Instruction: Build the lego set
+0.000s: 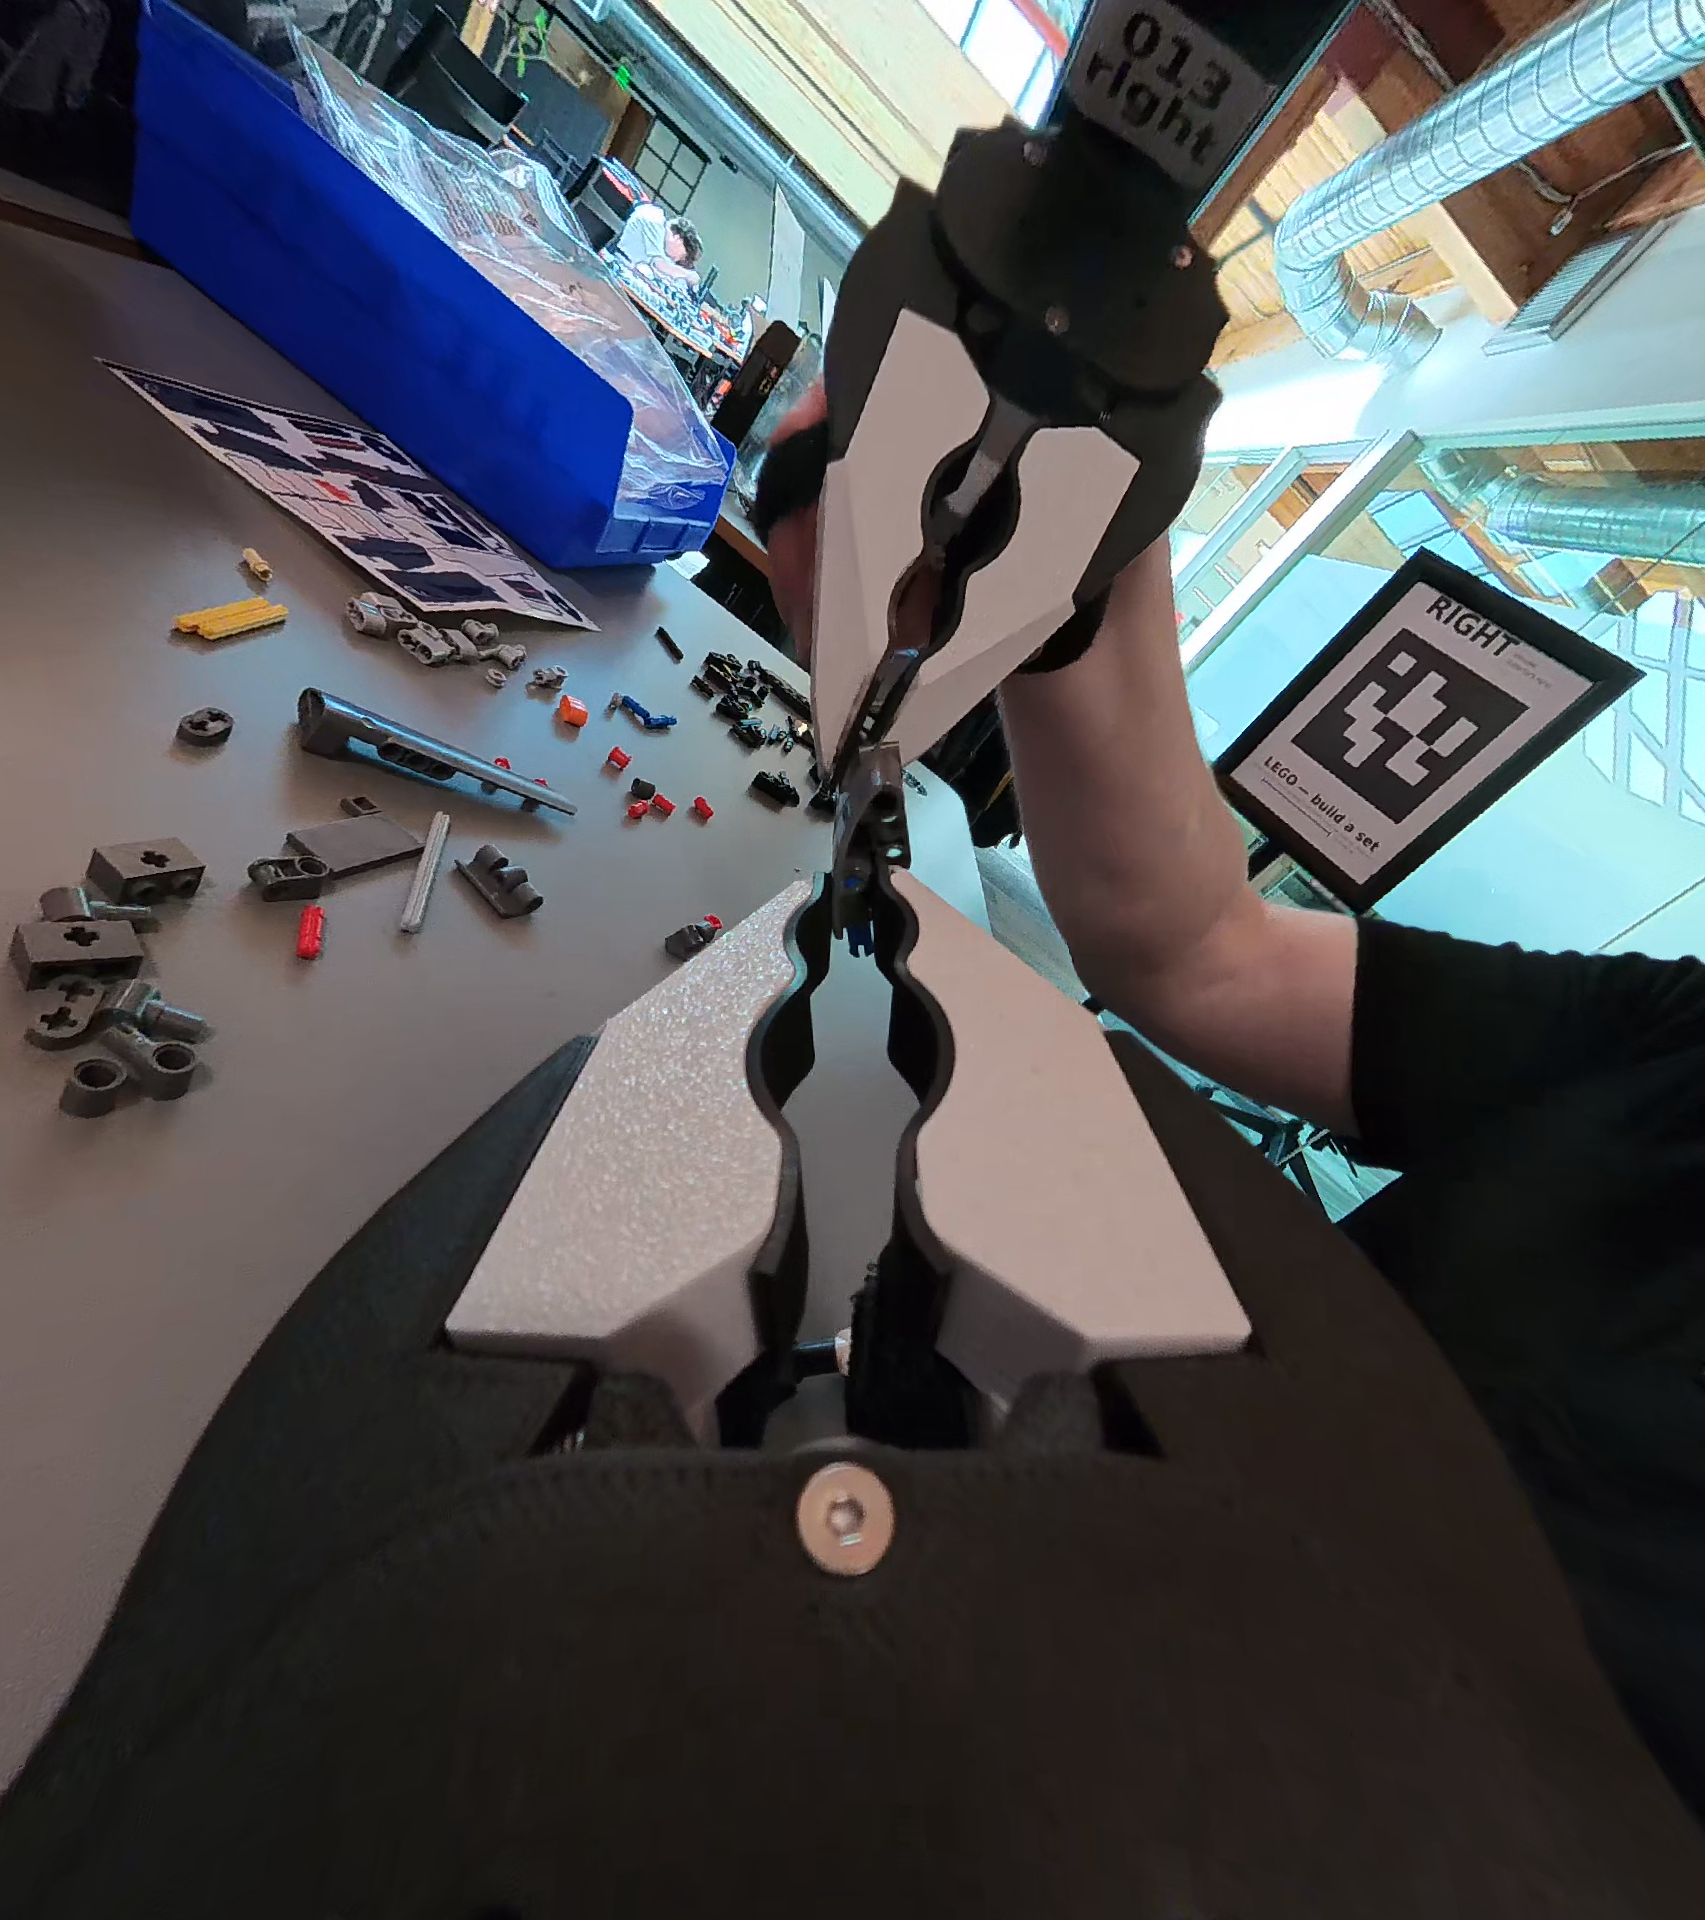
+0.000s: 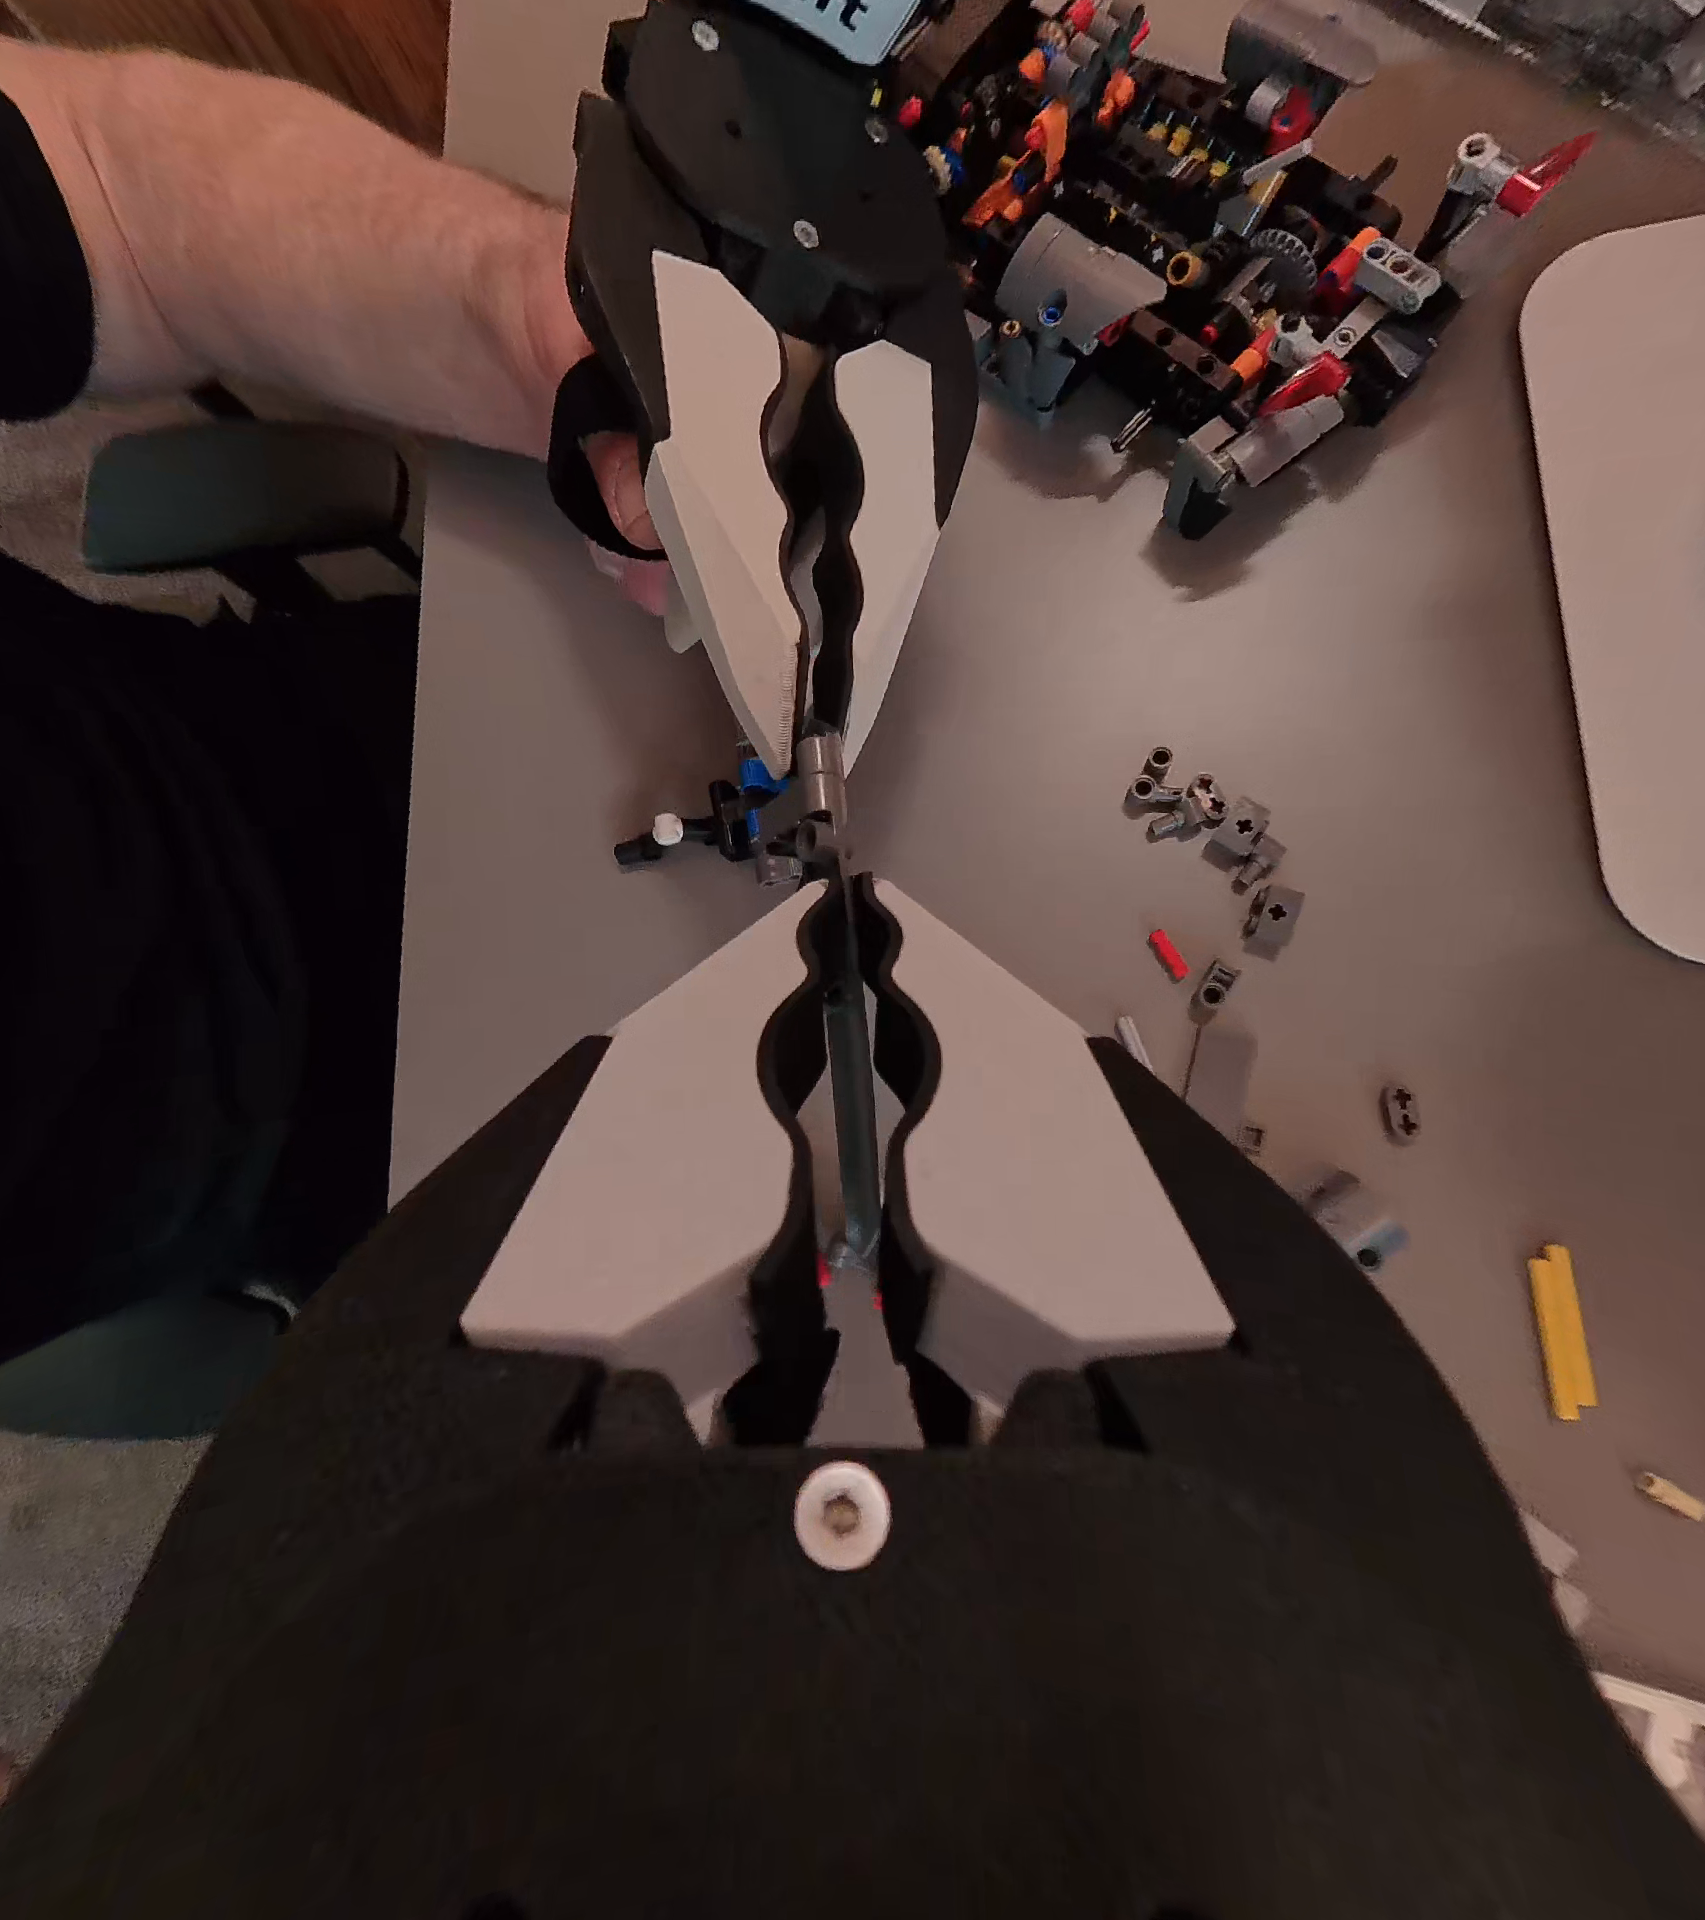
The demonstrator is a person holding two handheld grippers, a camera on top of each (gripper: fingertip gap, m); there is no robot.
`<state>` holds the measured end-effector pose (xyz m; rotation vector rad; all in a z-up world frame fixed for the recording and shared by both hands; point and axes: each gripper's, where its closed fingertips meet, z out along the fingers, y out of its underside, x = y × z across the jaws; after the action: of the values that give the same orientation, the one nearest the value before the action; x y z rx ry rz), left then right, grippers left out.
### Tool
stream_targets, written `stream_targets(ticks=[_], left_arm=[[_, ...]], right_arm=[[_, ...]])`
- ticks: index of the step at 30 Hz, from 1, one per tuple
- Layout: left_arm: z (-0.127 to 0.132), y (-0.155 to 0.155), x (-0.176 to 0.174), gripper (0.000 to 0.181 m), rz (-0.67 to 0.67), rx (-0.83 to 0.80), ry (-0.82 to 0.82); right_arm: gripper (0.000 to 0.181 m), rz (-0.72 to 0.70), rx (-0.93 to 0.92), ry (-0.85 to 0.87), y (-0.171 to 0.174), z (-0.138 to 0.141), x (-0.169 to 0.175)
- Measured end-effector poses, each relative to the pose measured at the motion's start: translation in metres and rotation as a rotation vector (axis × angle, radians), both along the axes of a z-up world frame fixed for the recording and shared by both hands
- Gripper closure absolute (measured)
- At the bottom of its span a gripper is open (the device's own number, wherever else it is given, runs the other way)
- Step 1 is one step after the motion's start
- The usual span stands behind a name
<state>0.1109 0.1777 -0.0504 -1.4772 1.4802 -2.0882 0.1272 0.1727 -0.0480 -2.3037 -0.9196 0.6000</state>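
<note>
Left gripper (image 1: pixel 853 914) pinches subassembly (image 1: pixel 869 831); right gripper (image 2: pixel 843 894) pinches thin piece (image 2: pixel 850 1091), long axis along fingers, tips meeting, midair.

Your claws (image 1: pixel 853 899) have white fingers (image 1: pixel 671 1122) with black wavy pads on black bodies. Your bench (image 1: pixel 48 1351) is plain grey. On it you have a blue bin (image 1: pixel 391 343), yellow beams (image 1: pixel 230 616), red pins (image 1: pixel 309 929), grey bricks (image 1: pixel 144 870), and a blue-and-white patterned sheet (image 1: pixel 349 499).
</note>
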Motion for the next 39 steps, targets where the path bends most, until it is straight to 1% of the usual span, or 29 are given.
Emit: stream_targets(ticks=[4, 18, 27, 30, 32, 36, 39], left_arm=[[-0.001, 0.002, 0.002, 0.177, 0.012, 0.003, 0.002], [-0.004, 0.014, 0.008, 0.176, 0.098, 0.03, 0.004], [0.004, 0.025, 0.006, 0.171, 0.149, 0.053, -0.026], [0.01, 0.033, 0.001, 0.171, 0.183, 0.092, -0.05], [0.01, 0.036, -0.004, 0.169, 0.196, 0.163, -0.05], [-0.009, 0.029, -0.012, 0.164, 0.179, 0.42, 0.037], [-0.019, 0.021, -0.019, 0.159, 0.138, 0.609, 0.092]], right_arm=[[0.181, -0.062, 0.027, 0.071, 0.0, -0.004, 0.002], [0.181, -0.208, 0.093, 0.275, 0.007, -0.011, 0.004], [0.181, -0.281, 0.11, 0.362, 0.007, -0.012, 0.009], [0.181, -0.301, 0.119, 0.382, 0.003, -0.011, 0.011], [0.181, -0.317, 0.127, 0.386, -0.001, -0.011, 0.013], [0.181, -0.34, 0.139, 0.401, -0.012, -0.011, 0.013], [0.181, -0.348, 0.142, 0.407, -0.021, -0.014, 0.01]])
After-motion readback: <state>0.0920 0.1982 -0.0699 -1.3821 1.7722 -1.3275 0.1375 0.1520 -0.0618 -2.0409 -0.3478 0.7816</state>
